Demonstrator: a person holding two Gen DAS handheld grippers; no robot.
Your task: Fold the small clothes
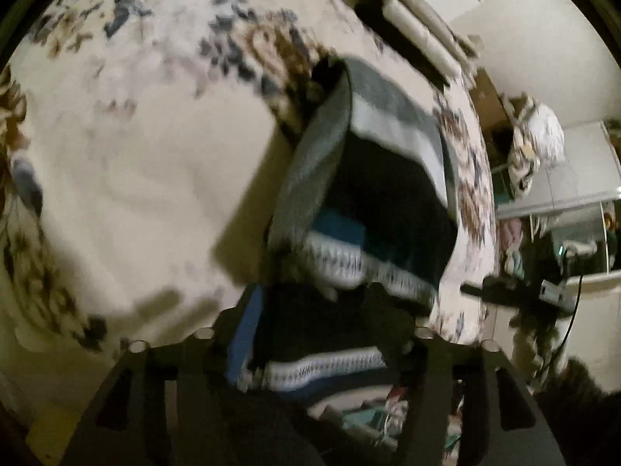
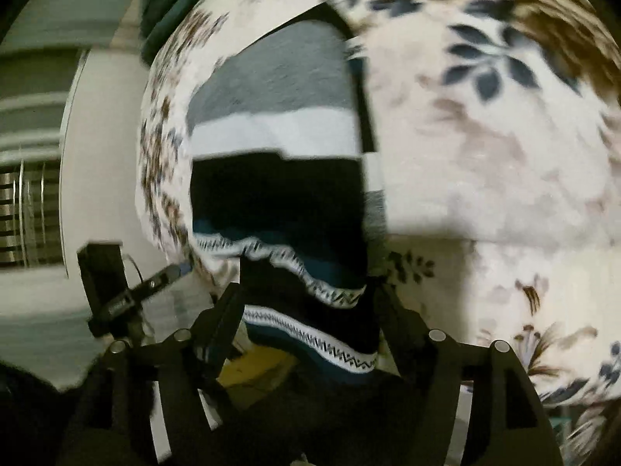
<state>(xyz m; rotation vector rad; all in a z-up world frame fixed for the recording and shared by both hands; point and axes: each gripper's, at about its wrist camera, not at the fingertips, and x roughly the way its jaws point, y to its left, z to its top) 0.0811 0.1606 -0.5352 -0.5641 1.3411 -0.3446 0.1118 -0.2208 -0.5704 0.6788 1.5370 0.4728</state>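
Both views motion-blurred. Left gripper [image 1: 310,334] and right gripper [image 2: 306,310] each pinch striped garment [image 2: 279,116] hem; fingertips buried in cloth.

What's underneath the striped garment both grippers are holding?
Beneath the striped garment lies the floral blanket, showing on all sides. Whatever lies directly beneath the cloth is covered, so I can't tell.

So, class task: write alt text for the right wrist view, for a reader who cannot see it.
The right hand-held gripper pinches the near edge of a dark garment with grey and white stripes and zigzag trim, lying on a floral blanket. The picture is motion-blurred.
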